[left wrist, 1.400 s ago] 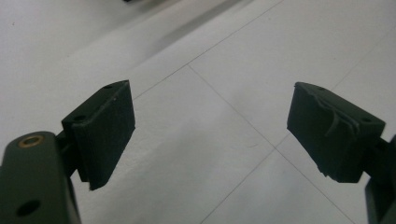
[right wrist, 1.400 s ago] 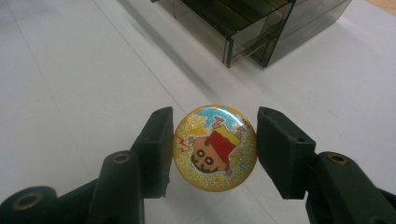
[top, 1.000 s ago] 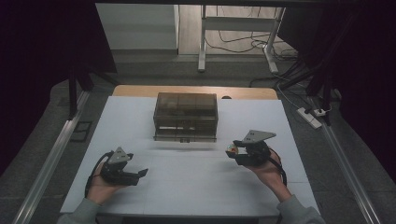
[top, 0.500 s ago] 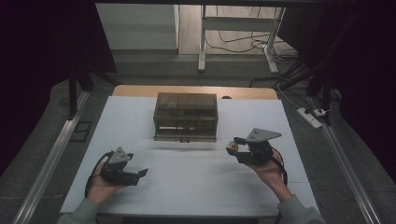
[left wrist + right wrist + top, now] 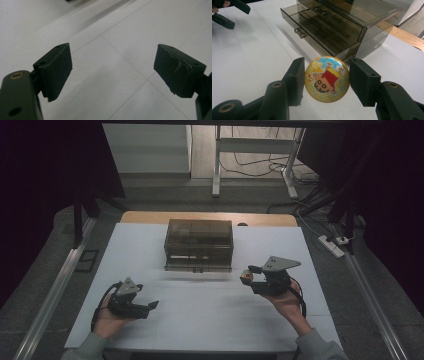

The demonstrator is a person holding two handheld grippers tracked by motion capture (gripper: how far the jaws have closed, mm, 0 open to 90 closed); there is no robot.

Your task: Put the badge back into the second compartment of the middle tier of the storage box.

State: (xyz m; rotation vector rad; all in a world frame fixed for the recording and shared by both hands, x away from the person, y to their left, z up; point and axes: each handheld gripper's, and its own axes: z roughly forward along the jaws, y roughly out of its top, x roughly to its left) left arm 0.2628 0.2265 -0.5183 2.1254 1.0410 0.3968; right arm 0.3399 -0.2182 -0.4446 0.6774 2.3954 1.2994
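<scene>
Glittery badge pinched in right gripper fingers, left gripper fingers wide, smoky drawer box beyond.

Black claws; grey sleeves

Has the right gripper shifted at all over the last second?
Yes, slightly. In the high view the right gripper, holding the badge, has drifted away from the drawer box, toward the person and a bit rightward.
</scene>
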